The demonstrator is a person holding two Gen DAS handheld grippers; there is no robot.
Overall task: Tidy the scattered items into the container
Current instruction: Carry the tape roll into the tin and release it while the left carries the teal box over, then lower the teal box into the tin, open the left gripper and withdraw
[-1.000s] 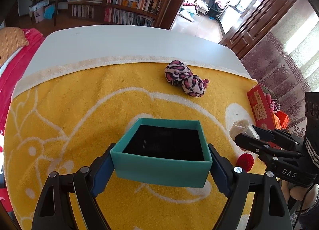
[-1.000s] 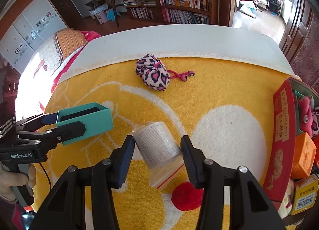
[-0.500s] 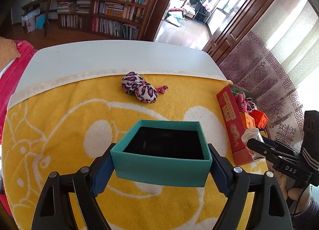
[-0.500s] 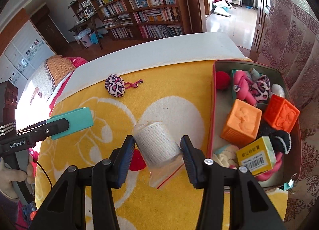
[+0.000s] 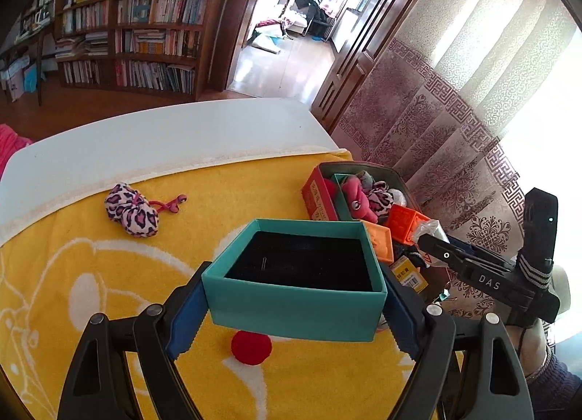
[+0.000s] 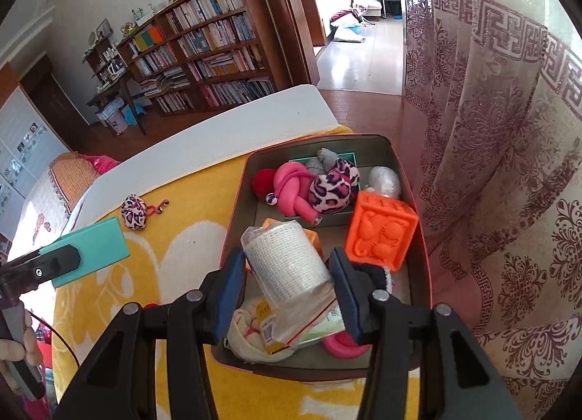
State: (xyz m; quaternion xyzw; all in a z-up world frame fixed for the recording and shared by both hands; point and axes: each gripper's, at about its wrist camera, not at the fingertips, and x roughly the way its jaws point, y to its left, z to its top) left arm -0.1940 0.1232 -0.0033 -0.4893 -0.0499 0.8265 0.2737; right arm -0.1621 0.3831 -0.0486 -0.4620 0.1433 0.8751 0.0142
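My left gripper (image 5: 291, 303) is shut on an open teal box (image 5: 298, 285) with a black lining, held above the yellow towel (image 5: 91, 274). My right gripper (image 6: 287, 289) is shut on a white gauze roll in a clear bag (image 6: 287, 271), held over the red container (image 6: 418, 263), which holds several toys. In the left wrist view the container (image 5: 313, 194) lies at the right, with the right gripper (image 5: 436, 249) over it. A leopard-print pouch (image 5: 131, 209) and a red pom-pom (image 5: 251, 345) lie on the towel. The pouch (image 6: 134, 212) and teal box (image 6: 94, 249) show at the left in the right wrist view.
Orange embossed cubes (image 6: 378, 238), a pink knotted toy (image 6: 291, 191) and a barcode box (image 5: 409, 274) fill the container. The white table (image 5: 163, 136) extends beyond the towel. A patterned curtain (image 6: 491, 129) hangs close on the right. Bookshelves (image 5: 138, 38) stand behind.
Both grippers have moved right toward the container. The right gripper with the gauze roll now hangs over its contents. The left gripper with the teal box is now beside the container.
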